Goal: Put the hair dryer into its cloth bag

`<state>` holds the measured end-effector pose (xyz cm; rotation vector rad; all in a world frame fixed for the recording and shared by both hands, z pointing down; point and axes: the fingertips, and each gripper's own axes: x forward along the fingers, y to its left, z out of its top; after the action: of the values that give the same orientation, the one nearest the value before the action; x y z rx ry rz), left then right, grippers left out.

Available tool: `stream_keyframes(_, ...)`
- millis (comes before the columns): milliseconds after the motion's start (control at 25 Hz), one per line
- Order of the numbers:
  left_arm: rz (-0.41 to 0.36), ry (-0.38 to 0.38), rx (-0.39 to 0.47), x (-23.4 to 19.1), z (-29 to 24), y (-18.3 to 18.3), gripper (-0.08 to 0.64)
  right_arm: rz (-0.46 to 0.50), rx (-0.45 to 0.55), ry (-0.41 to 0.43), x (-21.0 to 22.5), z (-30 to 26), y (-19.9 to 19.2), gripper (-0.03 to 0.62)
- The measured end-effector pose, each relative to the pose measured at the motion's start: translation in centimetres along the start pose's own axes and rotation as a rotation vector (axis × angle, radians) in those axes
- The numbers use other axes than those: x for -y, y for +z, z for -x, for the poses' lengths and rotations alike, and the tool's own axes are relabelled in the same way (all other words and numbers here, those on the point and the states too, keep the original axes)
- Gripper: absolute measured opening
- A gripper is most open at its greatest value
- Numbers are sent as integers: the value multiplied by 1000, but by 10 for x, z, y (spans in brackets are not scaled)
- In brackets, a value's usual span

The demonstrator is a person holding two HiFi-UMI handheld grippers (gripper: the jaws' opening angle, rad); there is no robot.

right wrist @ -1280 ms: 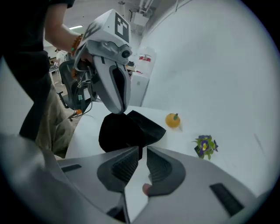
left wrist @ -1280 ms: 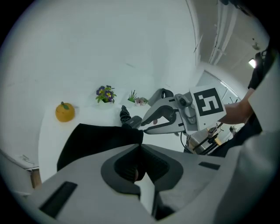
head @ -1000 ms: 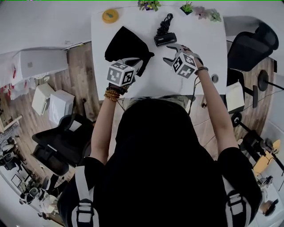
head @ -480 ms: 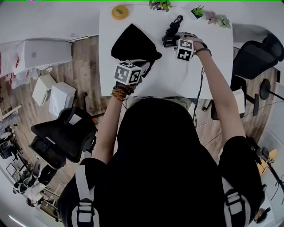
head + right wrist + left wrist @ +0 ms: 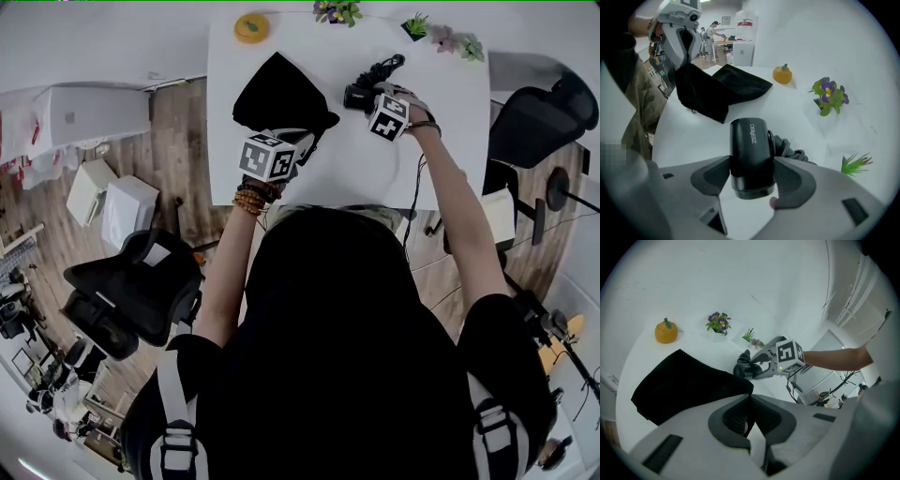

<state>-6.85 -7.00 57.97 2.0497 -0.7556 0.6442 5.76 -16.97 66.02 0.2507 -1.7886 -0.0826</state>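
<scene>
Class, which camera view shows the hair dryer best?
The right gripper view: the dryer fills the centre, between the jaws. The head view shows it small; the left gripper view, distant and partly hidden.

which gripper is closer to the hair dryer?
Right. The right gripper, jaws just opening, straddles the hair dryer; the left gripper sits apart, shut on the cloth bag.

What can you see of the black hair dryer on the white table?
The black hair dryer is a glossy, plastic-looking rounded block with pale lettering along its side. It lies on the white table, its dark cord bundled behind it. The right gripper straddles it; its jaws have just been opening and flank the body closely.
</scene>
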Motion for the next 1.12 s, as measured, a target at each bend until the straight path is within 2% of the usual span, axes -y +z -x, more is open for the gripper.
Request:
stream_keyframes(120,-8,-6,2,0,-1,1,32,-78,-52,17,-43,13,-18,310)
stream_keyframes(320,-6,-15,-5,-1,-7,-4,32,-416,-44,-26,-108,27,-22,310)
stream_keyframes(400,-4,-19,-7,0,-8,-6,32,-495,11,-17,-123,33,-19,310)
stream_keyframes(480,-9,-23,-4,2,-7,-6,32,-439,105,-32,-120,49,-16,310)
stream_keyframes(600,-20,-30,4,2,-4,-7,32,-218,176,-65,-97,74,-27,310)
stream_keyframes(680,-26,-34,3,2,-1,-9,32,-104,137,-45,-80,77,-50,310)
stream_keyframes(800,-32,-35,0,3,1,-9,32,47,20,11,-57,68,-88,310)
stream_keyframes(880,-35,-40,-10,6,0,-11,32,136,-33,49,-53,60,-100,310)
stream_keyframes(1120,-57,-69,-50,10,-6,-16,32,230,-62,109,-66,31,-84,310)
